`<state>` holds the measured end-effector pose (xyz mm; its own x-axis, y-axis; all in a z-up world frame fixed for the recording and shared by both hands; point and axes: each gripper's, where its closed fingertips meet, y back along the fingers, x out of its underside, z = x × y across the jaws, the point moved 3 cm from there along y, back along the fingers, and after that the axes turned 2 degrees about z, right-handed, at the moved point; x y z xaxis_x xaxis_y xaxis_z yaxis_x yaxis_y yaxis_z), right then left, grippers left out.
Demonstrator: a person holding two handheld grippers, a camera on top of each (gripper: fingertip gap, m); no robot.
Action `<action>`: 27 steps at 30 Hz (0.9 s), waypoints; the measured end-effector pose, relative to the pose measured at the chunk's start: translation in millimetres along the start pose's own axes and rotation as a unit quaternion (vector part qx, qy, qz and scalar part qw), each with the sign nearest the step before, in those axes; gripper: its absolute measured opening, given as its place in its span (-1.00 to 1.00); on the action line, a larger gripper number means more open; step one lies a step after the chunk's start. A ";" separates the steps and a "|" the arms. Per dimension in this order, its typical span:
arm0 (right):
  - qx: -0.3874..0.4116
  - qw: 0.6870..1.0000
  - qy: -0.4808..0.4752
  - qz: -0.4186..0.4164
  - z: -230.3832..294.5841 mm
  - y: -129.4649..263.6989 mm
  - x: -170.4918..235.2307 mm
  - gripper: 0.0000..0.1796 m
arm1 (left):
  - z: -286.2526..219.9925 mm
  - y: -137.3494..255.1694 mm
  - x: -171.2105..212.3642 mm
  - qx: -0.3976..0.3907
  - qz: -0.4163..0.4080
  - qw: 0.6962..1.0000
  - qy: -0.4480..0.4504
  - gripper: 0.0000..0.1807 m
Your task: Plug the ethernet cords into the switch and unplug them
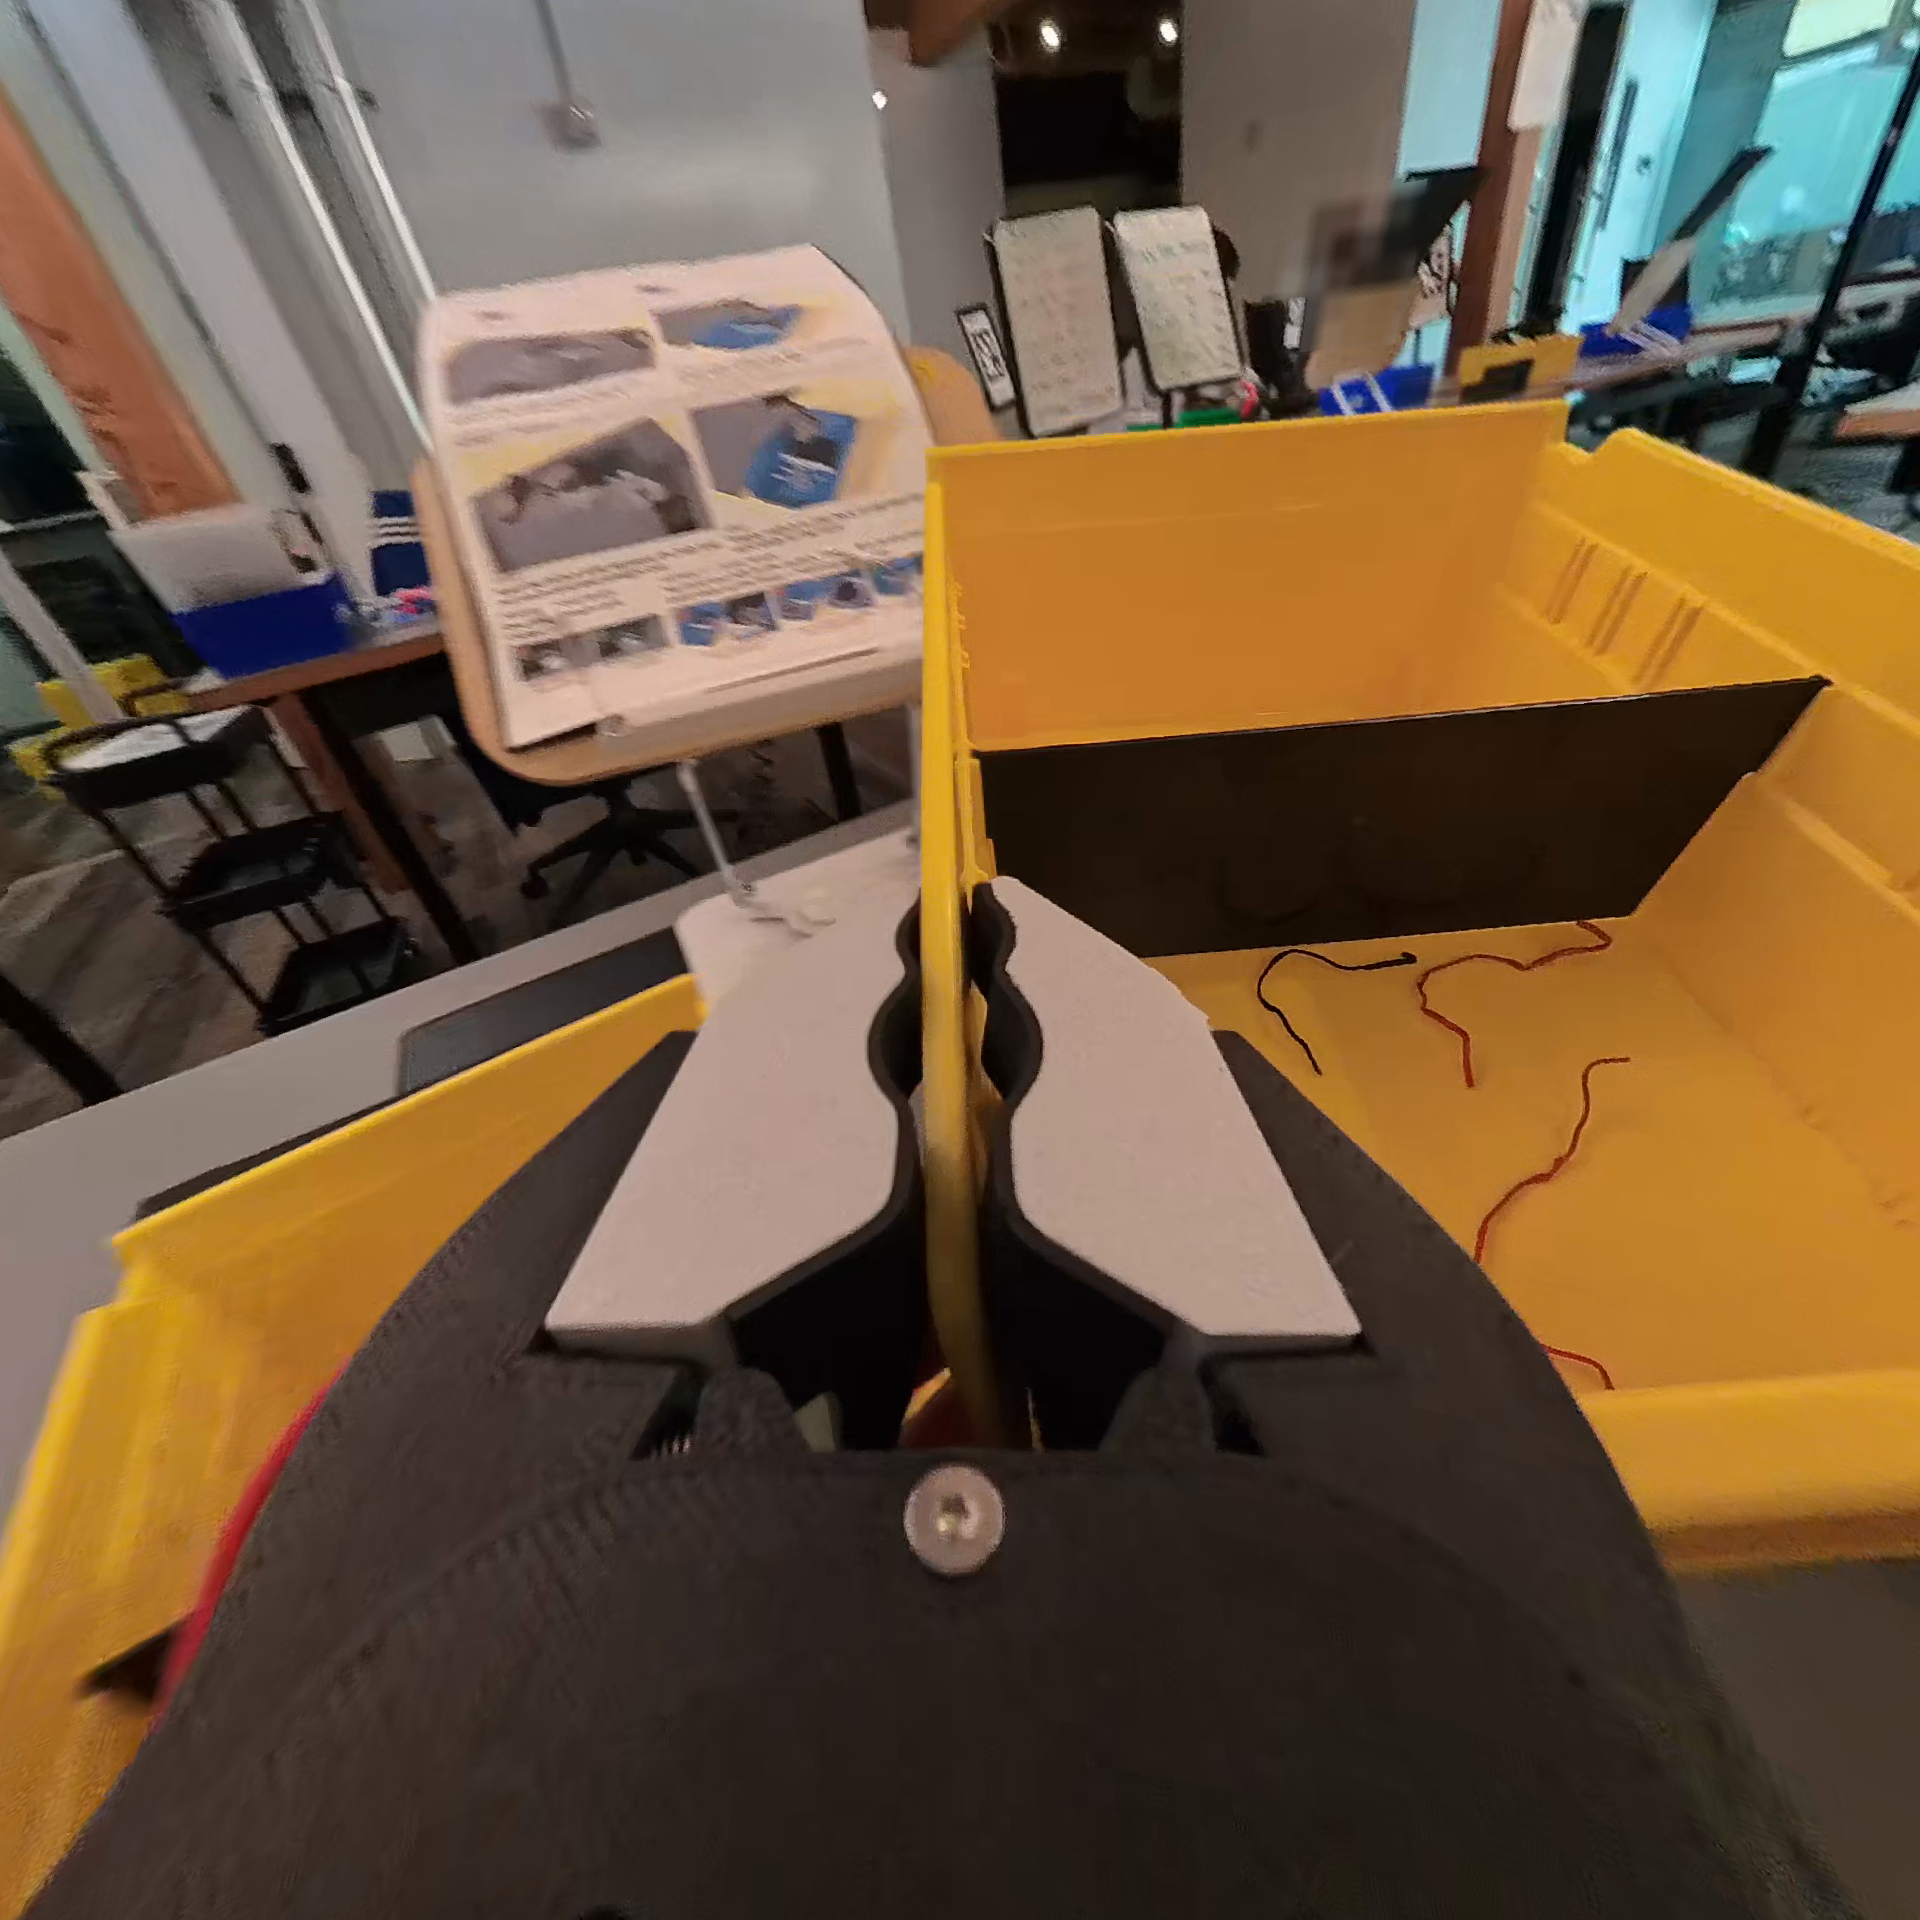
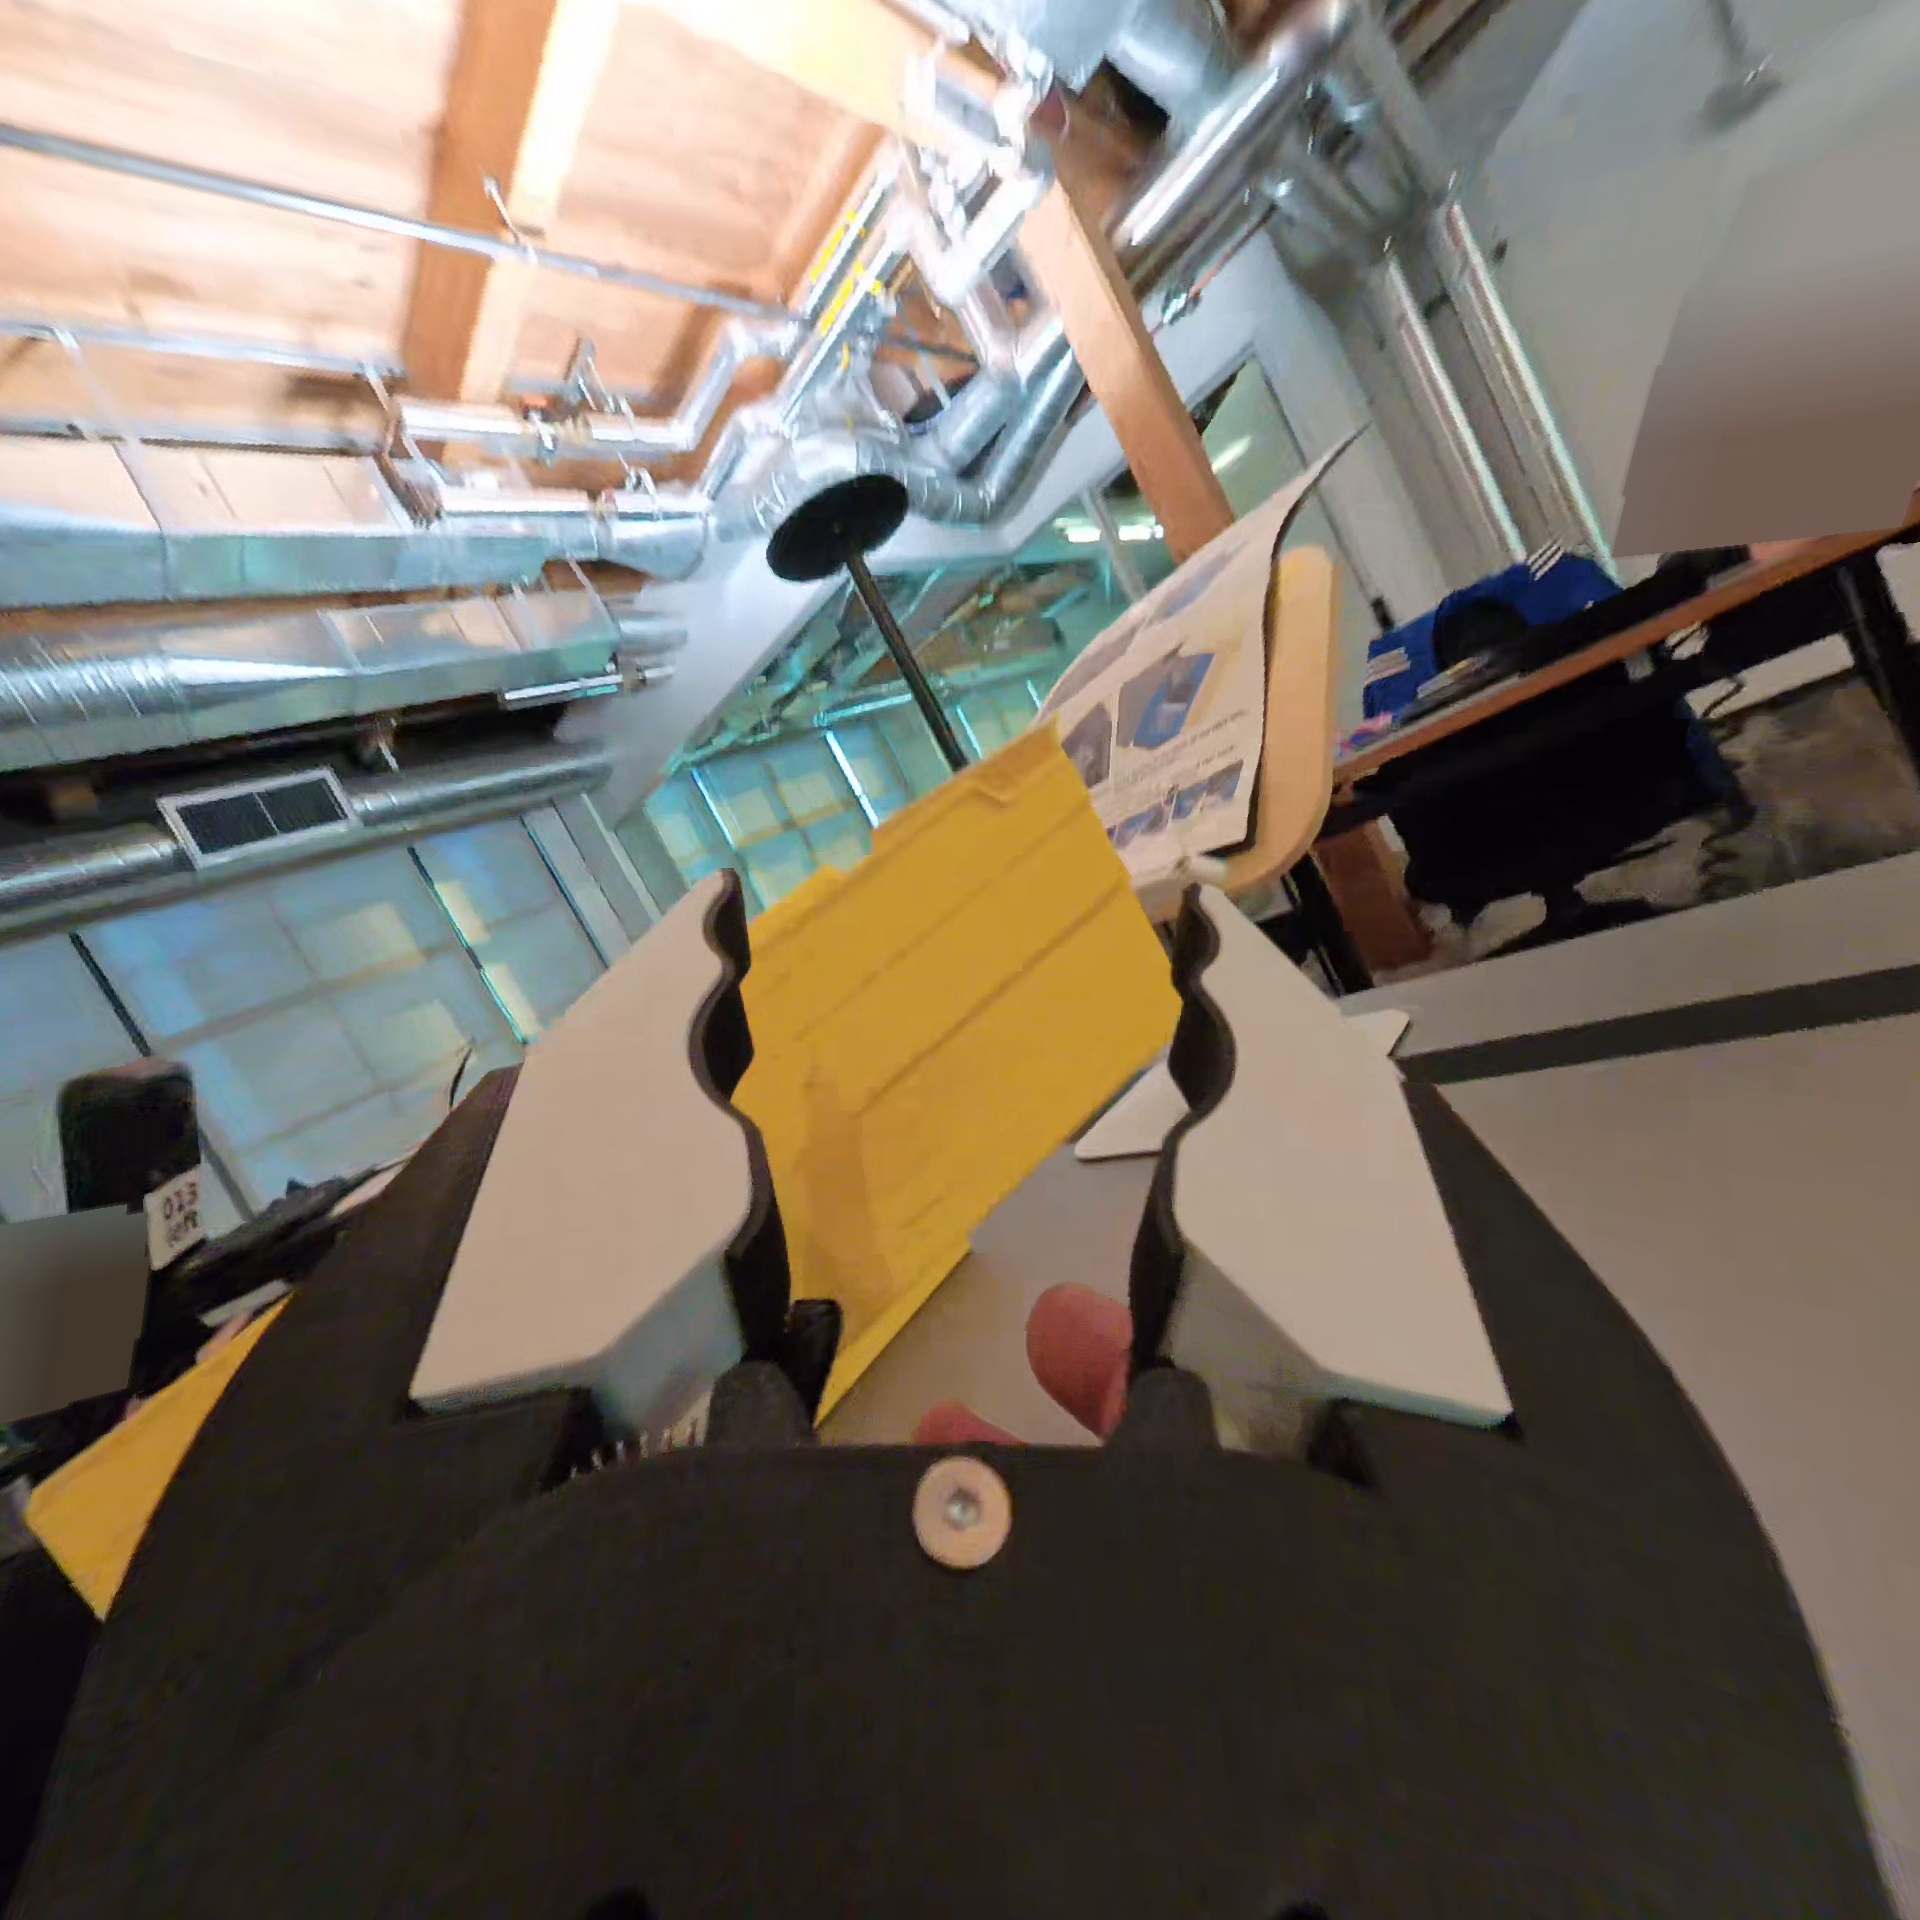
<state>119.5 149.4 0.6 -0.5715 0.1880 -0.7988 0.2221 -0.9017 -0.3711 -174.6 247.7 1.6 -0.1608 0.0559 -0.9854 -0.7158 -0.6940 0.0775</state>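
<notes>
No switch and no ethernet cords show in either view. My left gripper (image 1: 948,909) is shut on the upright left wall of a yellow plastic bin (image 1: 1247,582); the wall's edge runs between the two grey fingers. Inside the bin stand a black divider (image 1: 1351,821) and, in front of it, a thin black thread (image 1: 1309,966) and thin red threads (image 1: 1507,977). A blurred red thing (image 1: 249,1507) shows under the gripper at lower left. My right gripper (image 2: 961,894) is open and empty, tilted up toward the ceiling, with the yellow bin (image 2: 935,997) beyond its fingers.
The bin rests on a grey table (image 1: 260,1081), which also shows in the right wrist view (image 2: 1662,1195). A printed sheet on a stand (image 1: 665,468) rises behind the bin's left side. A person's fingertip (image 2: 1081,1351) shows between the right fingers. A black cart (image 1: 239,831) stands on the floor at left. The grippers' ends are close to 30 cm from one another.
</notes>
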 end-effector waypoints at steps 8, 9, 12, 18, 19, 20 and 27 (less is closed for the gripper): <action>0.008 0.997 0.069 0.016 -1.7 33.2 -8.4 0.04 | -95.1 -73.7 27.1 0.063 0.051 0.997 -0.019 -0.94; 0.022 0.995 0.092 0.033 -5.9 34.1 -5.6 0.08 | -102.5 -80.6 31.8 0.062 0.056 0.996 -0.016 -0.94; 0.057 0.987 0.131 0.075 -23.0 35.0 -1.4 0.09 | -122.1 -98.6 45.4 0.069 0.063 0.996 0.001 -0.92; 0.099 0.968 0.172 0.156 -54.7 39.7 15.9 0.10 | -155.6 -120.5 74.1 0.102 0.084 0.990 0.046 -0.83; 0.104 0.965 0.177 0.164 -58.4 41.2 17.2 0.08 | -160.3 -122.0 79.4 0.111 0.091 0.988 0.055 -0.80; 0.110 0.962 0.183 0.171 -63.1 42.7 19.3 0.07 | -164.9 -122.9 83.8 0.118 0.095 0.986 0.063 -0.77; 0.147 0.947 0.195 0.210 -89.2 51.4 22.4 0.06 | -194.4 -119.7 87.9 0.152 0.086 0.982 0.071 -0.57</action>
<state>188.5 142.0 -78.6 -0.1333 -0.1324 -0.9822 0.1027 -0.9875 0.1192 29.0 196.2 -123.8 -0.2159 -0.1581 -0.9635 -0.8600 -0.4365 0.2643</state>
